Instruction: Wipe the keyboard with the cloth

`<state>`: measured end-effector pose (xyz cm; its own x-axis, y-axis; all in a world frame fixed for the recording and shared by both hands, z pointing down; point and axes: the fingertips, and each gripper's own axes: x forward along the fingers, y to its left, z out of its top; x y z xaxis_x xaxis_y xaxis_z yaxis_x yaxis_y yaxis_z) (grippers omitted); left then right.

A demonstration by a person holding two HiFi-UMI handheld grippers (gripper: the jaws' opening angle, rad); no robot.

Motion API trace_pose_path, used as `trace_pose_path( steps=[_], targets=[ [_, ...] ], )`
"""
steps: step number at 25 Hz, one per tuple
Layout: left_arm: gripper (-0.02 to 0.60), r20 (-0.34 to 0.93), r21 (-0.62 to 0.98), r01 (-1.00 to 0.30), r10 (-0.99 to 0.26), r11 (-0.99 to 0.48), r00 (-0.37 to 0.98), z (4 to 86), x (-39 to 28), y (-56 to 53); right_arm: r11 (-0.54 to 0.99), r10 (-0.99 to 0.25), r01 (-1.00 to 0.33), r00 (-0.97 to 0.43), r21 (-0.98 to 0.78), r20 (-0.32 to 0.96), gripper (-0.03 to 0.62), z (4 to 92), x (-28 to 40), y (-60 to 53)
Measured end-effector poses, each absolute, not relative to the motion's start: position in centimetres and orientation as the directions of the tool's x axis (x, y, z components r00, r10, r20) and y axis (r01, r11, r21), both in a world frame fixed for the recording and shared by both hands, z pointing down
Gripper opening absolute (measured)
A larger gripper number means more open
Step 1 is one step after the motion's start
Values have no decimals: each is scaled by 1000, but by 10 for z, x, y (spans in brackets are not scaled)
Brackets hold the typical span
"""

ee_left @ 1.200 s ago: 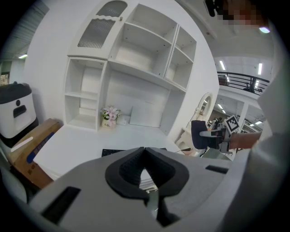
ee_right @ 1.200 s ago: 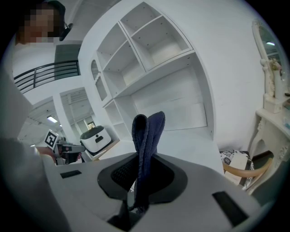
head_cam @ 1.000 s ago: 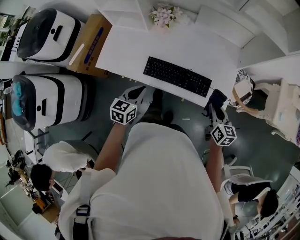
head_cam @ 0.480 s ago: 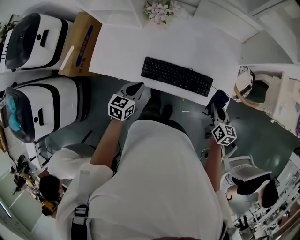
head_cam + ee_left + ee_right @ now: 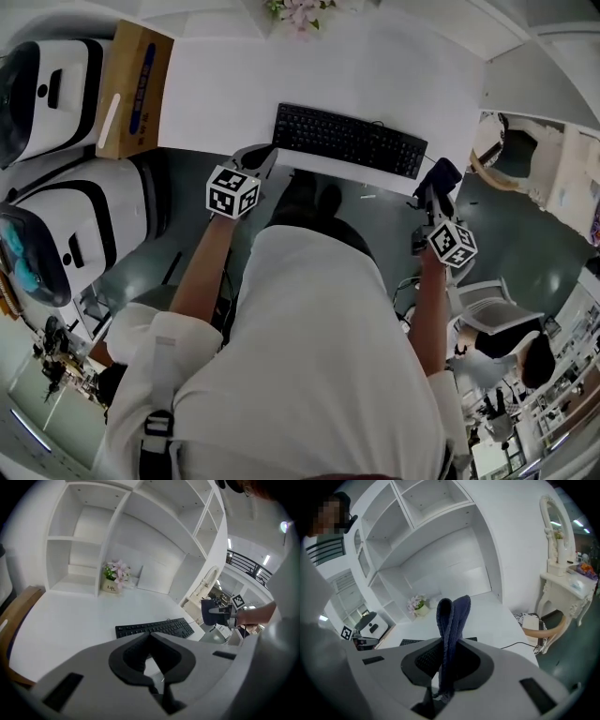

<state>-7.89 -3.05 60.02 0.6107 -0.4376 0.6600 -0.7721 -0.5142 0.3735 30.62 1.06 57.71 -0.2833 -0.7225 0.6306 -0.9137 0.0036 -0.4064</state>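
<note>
Wiping has not begun: the right gripper [image 5: 447, 641] is clamped on the dark cloth [image 5: 452, 616] (folded, sticking up from its jaws) near the untouched keyboard [image 5: 349, 141] on the desk [image 5: 234, 84], and the left gripper [image 5: 151, 637] is closed, empty

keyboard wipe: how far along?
Done: the cloth is picked up, clamped in the right gripper. In hand: that gripper hangs off the desk's front edge, near the keyboard's right end, with the cloth not touching it. The left gripper is shut and empty. Left: all the wiping.
</note>
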Motion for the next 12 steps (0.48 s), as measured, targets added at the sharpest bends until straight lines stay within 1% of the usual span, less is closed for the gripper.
trace_pose_path(
  steps=[6,12],
  targets=[
    [8,694,430,-758,-357,-490,625,643,-89,-42,-48,-655,-930,-247,-365,714,63,616,315,-3],
    [9,716,514,-736,-252,-440,651,676,-92,-48,-89,-601,-941,-211,-327,771,64,646,320,-30]
  ],
)
